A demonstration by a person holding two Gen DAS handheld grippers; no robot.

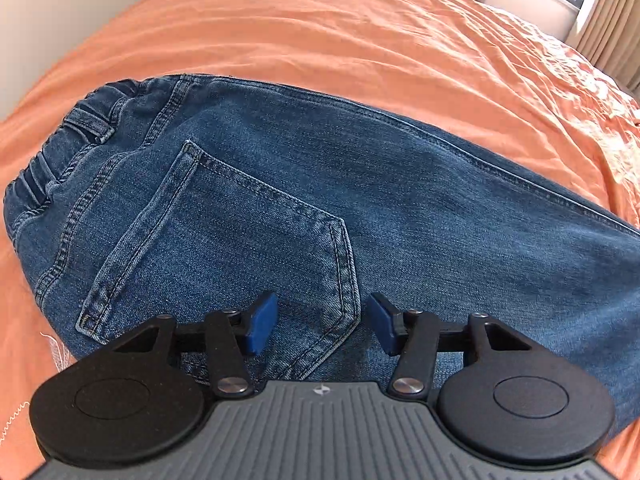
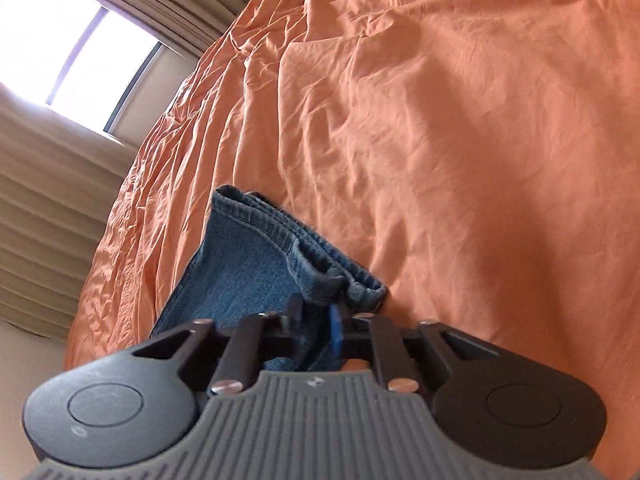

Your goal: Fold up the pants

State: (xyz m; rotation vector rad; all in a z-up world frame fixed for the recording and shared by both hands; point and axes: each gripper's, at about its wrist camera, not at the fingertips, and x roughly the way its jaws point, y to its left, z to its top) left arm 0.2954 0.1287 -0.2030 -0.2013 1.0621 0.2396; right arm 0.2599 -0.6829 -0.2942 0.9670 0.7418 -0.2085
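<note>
Bed [image 1: 360,40] covered edge to edge by an orange sheet [image 2: 460,120], creased all over; wrinkles heaviest toward the far right in the left wrist view, near the curtained window. Blue denim pants [image 1: 360,200] lie directly on the sheet, back side up, one back pocket [image 1: 240,248] showing. Elastic waistband [image 1: 52,152] at the left, legs running off to the right. In the right wrist view the stacked leg hems [image 2: 280,240] are lifted off the sheet.

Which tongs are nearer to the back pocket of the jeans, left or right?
Left. The left tongs are open just over the back pocket of the jeans. The right tongs are shut on the leg hems, with no pocket in their view.
</note>
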